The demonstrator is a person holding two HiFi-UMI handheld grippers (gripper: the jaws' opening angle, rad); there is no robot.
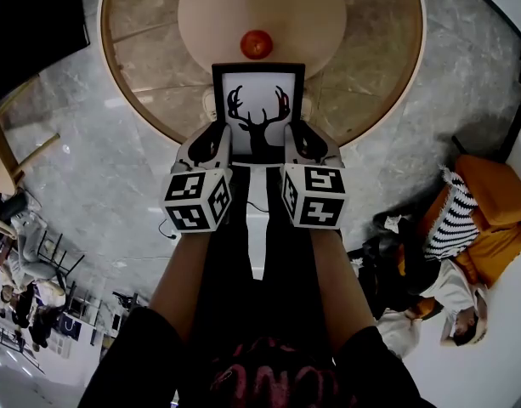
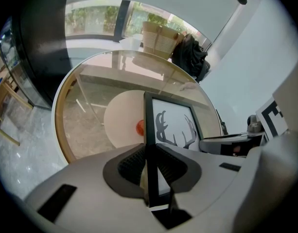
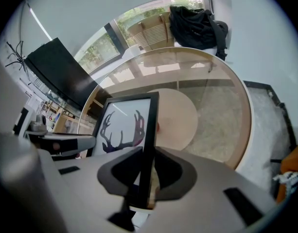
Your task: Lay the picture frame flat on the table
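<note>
Here, picture frame (image 1: pixel 258 70), deer silhouette (image 1: pixel 260 127).

left gripper (image 1: pixel 216 138), right gripper (image 1: pixel 297 138), both clamping picture frame (image 1: pixel 258 100)

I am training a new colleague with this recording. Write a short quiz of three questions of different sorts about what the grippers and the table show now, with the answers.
1. True or false: only the left gripper is shut on the picture frame; the right gripper is empty.
2. What does the frame show? A: a stag's head with antlers. B: a boat. C: a flower.
3. Fill in: the small round thing on the table beyond the frame is ___ in colour.
Key: 1 false; 2 A; 3 red.
</note>
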